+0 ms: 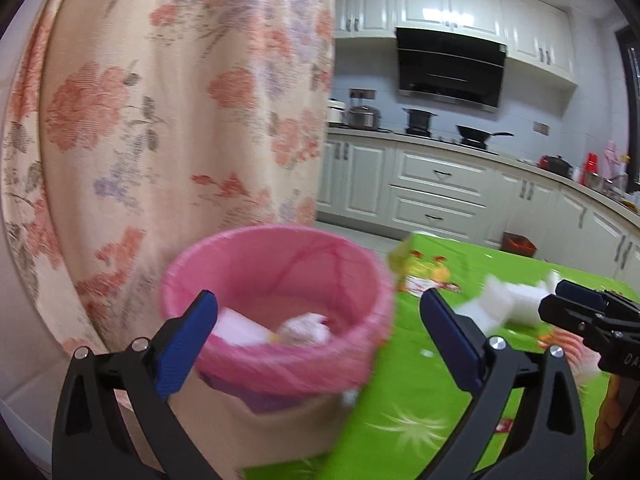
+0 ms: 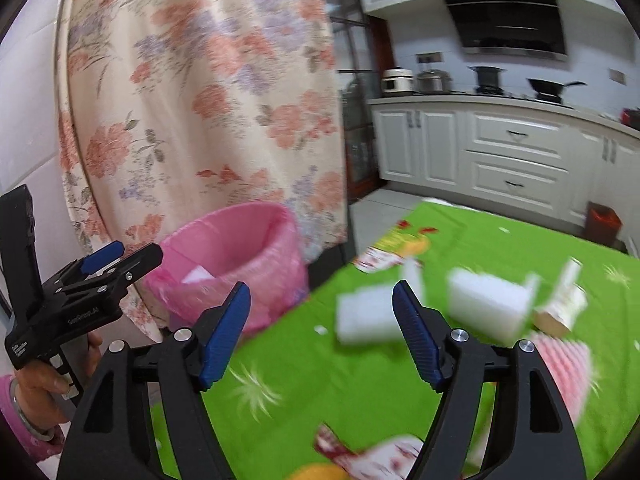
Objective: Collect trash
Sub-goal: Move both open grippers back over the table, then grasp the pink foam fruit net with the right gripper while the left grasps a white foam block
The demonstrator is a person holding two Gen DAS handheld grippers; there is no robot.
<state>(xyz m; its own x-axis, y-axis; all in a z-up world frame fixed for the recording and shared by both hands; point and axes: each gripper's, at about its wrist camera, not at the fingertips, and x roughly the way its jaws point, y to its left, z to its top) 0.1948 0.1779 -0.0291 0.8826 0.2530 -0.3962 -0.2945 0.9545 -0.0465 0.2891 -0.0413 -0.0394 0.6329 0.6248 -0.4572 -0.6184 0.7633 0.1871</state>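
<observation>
A bin lined with a pink bag [image 1: 280, 304] stands beside the green-clothed table [image 1: 408, 392]; white and pink scraps lie inside it. My left gripper [image 1: 320, 340] is open and empty, its fingers astride the bin's near rim. My right gripper [image 2: 322, 332] is open and empty above the table [image 2: 320, 380], with a white foam block [image 2: 364, 316] between and beyond its fingers. A second white foam block [image 2: 488, 304] and a wrapper [image 2: 376, 456] lie on the cloth. In the right wrist view the bin [image 2: 236, 256] is at the left, with the left gripper [image 2: 120, 260] beside it.
A floral curtain [image 1: 180, 120] hangs right behind the bin. A pink striped cloth [image 2: 564, 372] and a small paper piece [image 2: 564, 304] lie at the table's right. Kitchen cabinets [image 1: 440, 184] stand beyond the floor. The right gripper [image 1: 568, 304] shows in the left wrist view.
</observation>
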